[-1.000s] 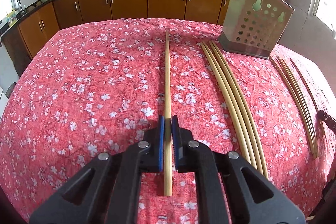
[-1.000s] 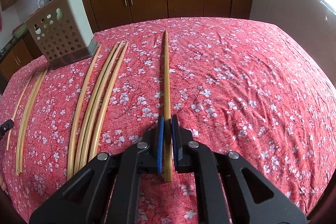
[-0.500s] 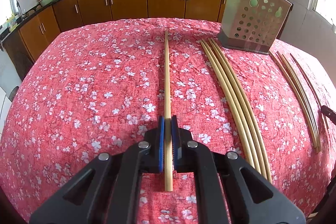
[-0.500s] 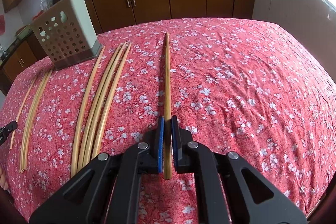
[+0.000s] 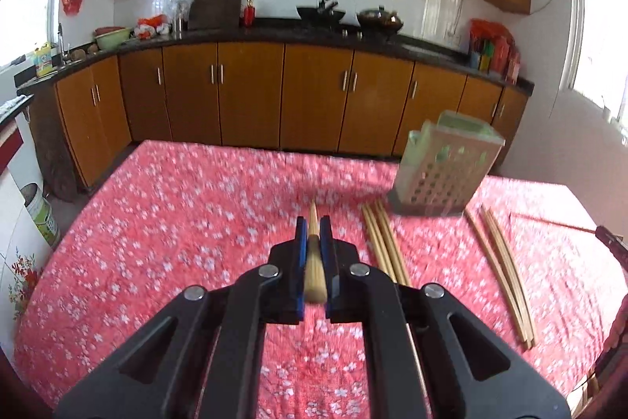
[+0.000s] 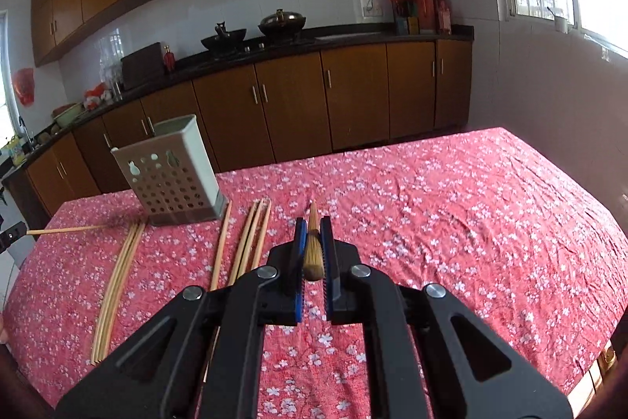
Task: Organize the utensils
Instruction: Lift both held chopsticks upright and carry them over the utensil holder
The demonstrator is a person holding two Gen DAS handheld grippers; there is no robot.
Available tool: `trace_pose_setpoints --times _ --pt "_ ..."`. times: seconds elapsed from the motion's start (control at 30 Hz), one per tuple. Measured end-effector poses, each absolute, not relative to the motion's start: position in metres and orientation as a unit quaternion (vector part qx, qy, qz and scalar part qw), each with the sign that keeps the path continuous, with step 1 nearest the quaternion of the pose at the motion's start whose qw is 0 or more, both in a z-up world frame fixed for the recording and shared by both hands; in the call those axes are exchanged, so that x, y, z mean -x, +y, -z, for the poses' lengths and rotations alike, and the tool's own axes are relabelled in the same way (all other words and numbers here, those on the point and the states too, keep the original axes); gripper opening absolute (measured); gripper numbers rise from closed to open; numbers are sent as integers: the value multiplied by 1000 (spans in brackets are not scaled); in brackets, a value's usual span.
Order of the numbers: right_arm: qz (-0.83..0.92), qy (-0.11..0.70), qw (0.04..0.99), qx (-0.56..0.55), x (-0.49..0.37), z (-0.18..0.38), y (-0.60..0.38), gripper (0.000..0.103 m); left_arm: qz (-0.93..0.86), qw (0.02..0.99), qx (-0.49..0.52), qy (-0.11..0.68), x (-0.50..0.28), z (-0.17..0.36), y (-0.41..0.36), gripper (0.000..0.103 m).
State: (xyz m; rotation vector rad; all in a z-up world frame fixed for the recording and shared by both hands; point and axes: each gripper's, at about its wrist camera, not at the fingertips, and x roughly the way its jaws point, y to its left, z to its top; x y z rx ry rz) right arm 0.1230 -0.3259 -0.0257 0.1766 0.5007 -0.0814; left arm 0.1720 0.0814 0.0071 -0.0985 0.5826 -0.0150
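**Two chopsticks up, holder waiting**

Each gripper carries one chopstick clear of the red floral counter (image 6: 451,207), likely so both can go tip-first into the holder, the only container in sight.

The left gripper (image 5: 313,236) has its blue fingers (image 5: 300,254) clenched on a chopstick (image 5: 314,262), gripped near the butt end with the rest pointing away toward 12 o'clock. From this camera the holder (image 5: 443,171), a perforated metal box, stands at about 1 o'clock on the counter.

The right gripper (image 6: 313,236) is likewise clamped on its own stick (image 6: 313,254), which lies along the fingers (image 6: 325,254) in the same way. Here the holder (image 6: 172,179) sits at about 10 o'clock.

Loose chopsticks (image 6: 251,242) lie flat in small bundles just in front of the holder, another bundle (image 6: 117,273) further toward 9 o'clock, so most of the sorting seems undone.
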Motion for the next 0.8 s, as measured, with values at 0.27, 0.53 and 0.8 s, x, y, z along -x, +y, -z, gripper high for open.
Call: trace_pose_setpoints --times 0.27,0.53,0.8 --pt "34 217 973 -76 -124 4 -320 8 0 967 56 249 -178 -40 84 8" --pt "27 183 979 -81 -130 -18 -320 8 -1 973 47 227 -179 -56 82 8" --pt "-1 126 988 -85 -136 -57 -312 8 19 982 56 178 -185 -99 67 7"
